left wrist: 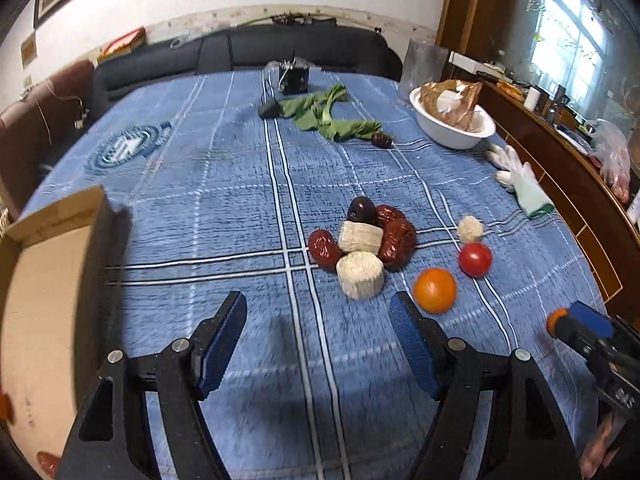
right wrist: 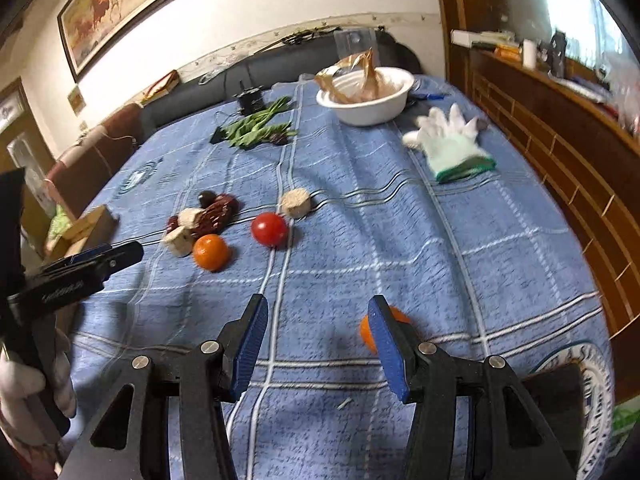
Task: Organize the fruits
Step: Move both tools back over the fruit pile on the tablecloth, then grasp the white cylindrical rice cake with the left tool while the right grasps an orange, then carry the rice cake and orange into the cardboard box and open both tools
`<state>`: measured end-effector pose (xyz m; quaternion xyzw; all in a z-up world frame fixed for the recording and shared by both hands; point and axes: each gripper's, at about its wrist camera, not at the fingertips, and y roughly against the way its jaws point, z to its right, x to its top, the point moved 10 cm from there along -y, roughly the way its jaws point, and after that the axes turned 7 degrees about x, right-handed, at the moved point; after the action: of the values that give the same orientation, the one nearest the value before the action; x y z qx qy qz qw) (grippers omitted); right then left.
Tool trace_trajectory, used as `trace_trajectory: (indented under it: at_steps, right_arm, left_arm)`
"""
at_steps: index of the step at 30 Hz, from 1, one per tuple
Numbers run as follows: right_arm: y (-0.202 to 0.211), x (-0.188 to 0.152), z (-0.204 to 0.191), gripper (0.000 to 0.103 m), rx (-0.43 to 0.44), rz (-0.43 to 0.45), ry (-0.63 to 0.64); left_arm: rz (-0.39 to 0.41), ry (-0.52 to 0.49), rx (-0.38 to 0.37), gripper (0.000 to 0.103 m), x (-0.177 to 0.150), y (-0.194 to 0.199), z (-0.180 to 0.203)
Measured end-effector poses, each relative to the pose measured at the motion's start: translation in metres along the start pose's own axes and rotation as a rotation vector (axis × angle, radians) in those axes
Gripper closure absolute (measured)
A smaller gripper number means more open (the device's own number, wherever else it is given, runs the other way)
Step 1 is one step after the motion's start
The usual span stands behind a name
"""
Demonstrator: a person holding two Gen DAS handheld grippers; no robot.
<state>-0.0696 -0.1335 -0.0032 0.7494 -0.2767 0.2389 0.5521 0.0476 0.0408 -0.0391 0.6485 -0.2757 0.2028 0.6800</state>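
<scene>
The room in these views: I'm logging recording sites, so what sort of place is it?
Probably a home living or dining room: a dark sofa behind the table, a framed horse painting on the wall, and a cluttered wooden sideboard.

Fruit and bundles on the table, by our count

We see two oranges (right wrist: 211,252) (right wrist: 366,332), one tomato (right wrist: 269,229), three red dates (left wrist: 396,240), one dark plum (left wrist: 361,210), three pale bundles (left wrist: 360,274), one white bowl (right wrist: 366,114), one glove (right wrist: 450,144).

Bare cloth (left wrist: 224,216) ahead — cardboard box (left wrist: 48,264) left, fruit pile (left wrist: 362,242) right
</scene>
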Motion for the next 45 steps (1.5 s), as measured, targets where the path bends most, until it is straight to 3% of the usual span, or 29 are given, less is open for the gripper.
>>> trace_trajectory:
  at_steps: [10, 13, 14, 15, 24, 26, 30, 32, 37, 41, 45]
  right_arm:
    - [0.01, -0.001, 0.021, 0.046, 0.01, 0.026, -0.042]
    - [0.009, -0.002, 0.027, 0.044, -0.032, 0.019, -0.035]
    - [0.009, -0.002, 0.028, 0.044, -0.046, 0.017, -0.028]
    - [0.007, -0.002, 0.03, 0.044, -0.066, 0.01, -0.023]
    - [0.0, -0.008, 0.058, 0.042, -0.146, -0.032, -0.081]
    - [-0.002, -0.011, 0.062, 0.042, -0.143, -0.048, -0.093]
    - [-0.006, -0.019, 0.06, 0.051, -0.144, -0.068, -0.078]
    - [-0.003, -0.02, 0.057, 0.064, -0.134, -0.064, -0.07]
    - [0.008, -0.015, 0.048, 0.071, -0.1, -0.033, -0.062]
    - [0.016, -0.013, 0.031, 0.083, -0.049, -0.017, -0.04]
    - [0.021, -0.014, 0.02, 0.084, -0.039, -0.004, -0.019]
  left_arm:
    - [-0.049, -0.054, -0.025, 0.03, 0.003, -0.04, 0.028]
    - [-0.046, -0.089, -0.018, 0.043, 0.001, -0.042, 0.035]
    - [-0.043, -0.106, -0.016, 0.057, 0.001, -0.041, 0.037]
    - [-0.04, -0.114, -0.012, 0.063, 0.001, -0.041, 0.038]
    - [-0.035, -0.125, -0.006, 0.062, 0.005, -0.043, 0.044]
    - [-0.025, -0.126, -0.007, 0.07, 0.005, -0.042, 0.044]
    - [-0.017, -0.122, -0.027, 0.071, 0.002, -0.035, 0.044]
    - [0.0, -0.116, -0.04, 0.071, 0.001, -0.025, 0.042]
    - [0.05, -0.062, -0.066, 0.07, 0.001, 0.012, 0.026]
    - [0.105, -0.018, -0.051, 0.07, -0.001, 0.044, 0.005]
    - [0.13, 0.035, -0.04, 0.07, -0.008, 0.067, -0.019]
